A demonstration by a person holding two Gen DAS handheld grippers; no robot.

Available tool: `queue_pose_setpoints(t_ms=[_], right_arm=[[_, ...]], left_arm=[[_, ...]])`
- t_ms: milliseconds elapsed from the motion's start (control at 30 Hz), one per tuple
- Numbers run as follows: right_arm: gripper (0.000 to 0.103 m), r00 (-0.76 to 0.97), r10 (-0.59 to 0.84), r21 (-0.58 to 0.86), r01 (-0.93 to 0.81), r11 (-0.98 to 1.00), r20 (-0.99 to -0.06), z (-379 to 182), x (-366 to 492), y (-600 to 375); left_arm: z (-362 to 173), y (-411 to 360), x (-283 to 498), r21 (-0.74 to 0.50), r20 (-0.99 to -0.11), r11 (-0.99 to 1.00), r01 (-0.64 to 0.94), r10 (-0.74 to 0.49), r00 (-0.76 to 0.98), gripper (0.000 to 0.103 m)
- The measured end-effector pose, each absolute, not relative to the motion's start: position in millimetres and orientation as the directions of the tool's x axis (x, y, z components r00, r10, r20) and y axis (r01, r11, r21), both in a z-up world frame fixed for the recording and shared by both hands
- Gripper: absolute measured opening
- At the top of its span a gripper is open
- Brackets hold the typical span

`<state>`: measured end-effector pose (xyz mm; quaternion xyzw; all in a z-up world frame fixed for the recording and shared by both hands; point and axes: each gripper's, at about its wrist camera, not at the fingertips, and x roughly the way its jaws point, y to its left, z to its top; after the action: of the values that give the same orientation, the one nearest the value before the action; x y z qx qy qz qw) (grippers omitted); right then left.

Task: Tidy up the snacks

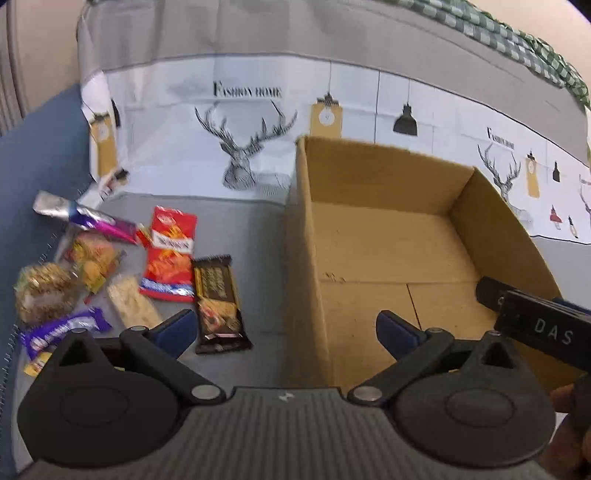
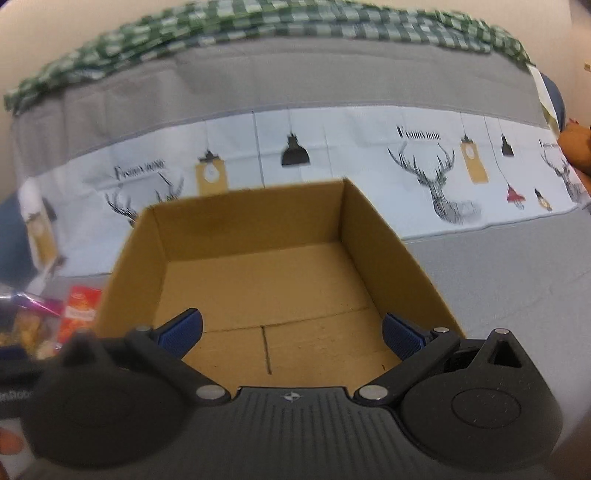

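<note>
An open cardboard box [image 1: 391, 254] stands on the grey cloth, with nothing showing inside; it also shows in the right wrist view [image 2: 258, 273]. Left of it lie several snacks: a brown chocolate bar [image 1: 218, 302], a red packet [image 1: 170, 254], a purple bar [image 1: 64, 332], a pale wafer bar [image 1: 133, 306], clear cookie bags [image 1: 92, 258] and a purple-silver wrapper [image 1: 85, 216]. My left gripper [image 1: 286, 332] is open and empty, straddling the box's left wall. My right gripper [image 2: 291, 334] is open and empty above the box's near side.
A cloth printed with deer heads and lamps [image 1: 243, 147] rises behind the box over a grey cushion [image 2: 295, 74]. A green checked cloth [image 2: 258, 26] lies on top. Blue fabric [image 1: 40, 155] is at the left. The other gripper's body [image 1: 535, 321] shows at the box's right wall.
</note>
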<state>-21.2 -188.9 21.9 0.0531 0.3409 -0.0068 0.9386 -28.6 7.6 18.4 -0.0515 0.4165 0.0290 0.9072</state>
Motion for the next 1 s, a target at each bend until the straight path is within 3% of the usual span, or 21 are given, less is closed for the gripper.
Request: queue_pose_setpoints(t_ms=[133, 600, 767, 1000], right_arm=[[0.097, 0.734, 0.047, 0.123, 0.050, 0.991, -0.678, 14, -21, -194], [0.093, 0.760, -0.011, 0.043, 0.052, 0.998, -0.650, 20, -27, -190], [0.081, 0.747, -0.010, 0.052, 0.060, 0.997, -0.665, 17, -24, -189], [0.070, 0.736, 0.000, 0.052, 0.047, 0.998, -0.677, 16, -24, -189]], left_arm=[[6, 12, -32, -0.060, -0.764, 0.995, -0.080, 0.006, 0.645, 0.103], [-3, 3, -32, -0.064, -0.770, 0.996, -0.058, -0.013, 0.637, 0.096], [-7, 1, -31, -0.078, -0.784, 0.996, -0.043, -0.034, 0.620, 0.076], [-10, -9, -31, -0.105, -0.790, 0.994, 0.004, -0.086, 0.608, 0.063]])
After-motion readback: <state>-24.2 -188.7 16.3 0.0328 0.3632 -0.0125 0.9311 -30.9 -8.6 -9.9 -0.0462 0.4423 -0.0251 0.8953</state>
